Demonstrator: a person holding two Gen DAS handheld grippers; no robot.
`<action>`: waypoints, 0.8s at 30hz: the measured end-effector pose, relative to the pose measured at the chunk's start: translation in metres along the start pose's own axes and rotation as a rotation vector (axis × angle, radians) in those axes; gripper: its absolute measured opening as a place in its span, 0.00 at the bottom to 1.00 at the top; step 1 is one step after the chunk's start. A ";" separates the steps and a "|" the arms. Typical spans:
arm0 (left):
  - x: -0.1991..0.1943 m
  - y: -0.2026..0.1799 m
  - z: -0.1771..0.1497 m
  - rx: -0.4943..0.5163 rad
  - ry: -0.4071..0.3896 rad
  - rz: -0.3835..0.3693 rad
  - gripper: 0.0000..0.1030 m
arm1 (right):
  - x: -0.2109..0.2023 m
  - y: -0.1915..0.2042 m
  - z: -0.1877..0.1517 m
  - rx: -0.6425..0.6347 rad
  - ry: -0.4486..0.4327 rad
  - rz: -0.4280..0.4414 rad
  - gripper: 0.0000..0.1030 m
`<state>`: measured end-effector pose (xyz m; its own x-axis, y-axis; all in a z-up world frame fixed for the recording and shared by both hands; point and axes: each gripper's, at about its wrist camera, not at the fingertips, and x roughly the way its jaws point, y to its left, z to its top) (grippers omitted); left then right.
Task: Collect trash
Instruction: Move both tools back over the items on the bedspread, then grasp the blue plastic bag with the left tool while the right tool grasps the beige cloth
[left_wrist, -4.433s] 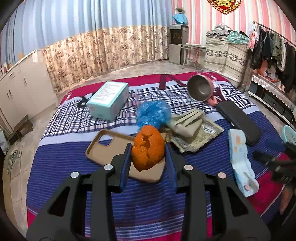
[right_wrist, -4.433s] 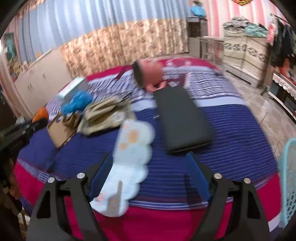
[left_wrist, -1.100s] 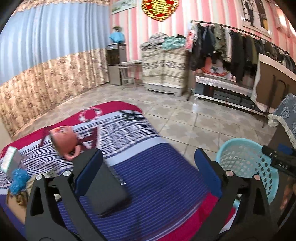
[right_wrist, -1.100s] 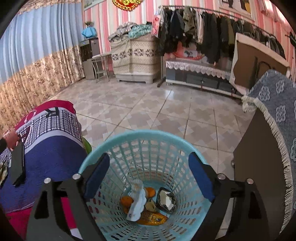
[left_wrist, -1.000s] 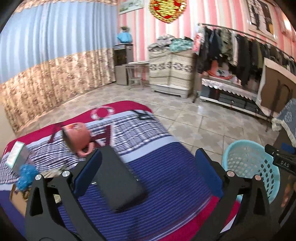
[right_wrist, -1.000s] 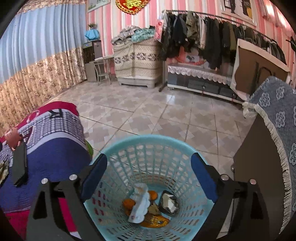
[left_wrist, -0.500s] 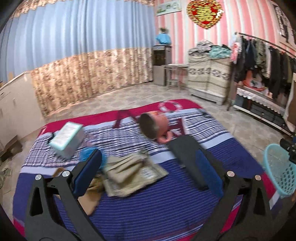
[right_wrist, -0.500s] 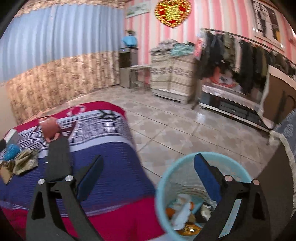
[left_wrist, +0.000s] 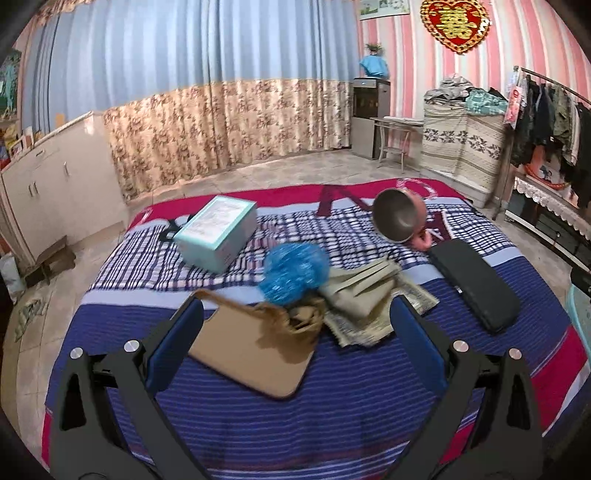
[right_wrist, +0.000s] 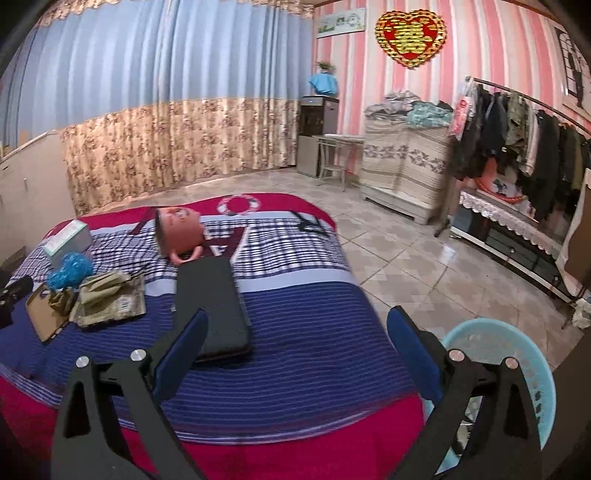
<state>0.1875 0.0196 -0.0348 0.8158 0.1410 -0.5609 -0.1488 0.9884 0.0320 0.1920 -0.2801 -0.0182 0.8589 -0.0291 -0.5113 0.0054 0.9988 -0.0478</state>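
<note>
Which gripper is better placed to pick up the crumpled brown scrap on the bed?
Left. The left gripper is open and faces the crumpled brown scrap; the right gripper points toward the black case, farther away.

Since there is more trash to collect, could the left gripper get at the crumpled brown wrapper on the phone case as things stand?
Probably yes: the left gripper is open, and the crumpled brown wrapper lies uncovered between its fingers on the phone case.

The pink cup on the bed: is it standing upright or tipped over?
Tipped over. The pink cup lies on its side on the bed, its dark inside facing the left wrist camera.
</note>
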 end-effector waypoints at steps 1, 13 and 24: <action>0.001 0.003 -0.002 -0.004 0.004 0.002 0.95 | 0.001 0.004 0.000 -0.007 0.001 0.004 0.93; 0.011 0.026 -0.017 -0.027 0.033 0.031 0.95 | 0.007 0.036 -0.008 -0.086 0.020 0.024 0.93; 0.022 0.031 -0.027 -0.034 0.069 0.043 0.95 | 0.017 0.037 -0.011 -0.060 0.040 0.042 0.93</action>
<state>0.1861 0.0518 -0.0683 0.7682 0.1780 -0.6150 -0.2030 0.9787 0.0297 0.2014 -0.2437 -0.0382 0.8363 0.0104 -0.5481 -0.0624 0.9951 -0.0763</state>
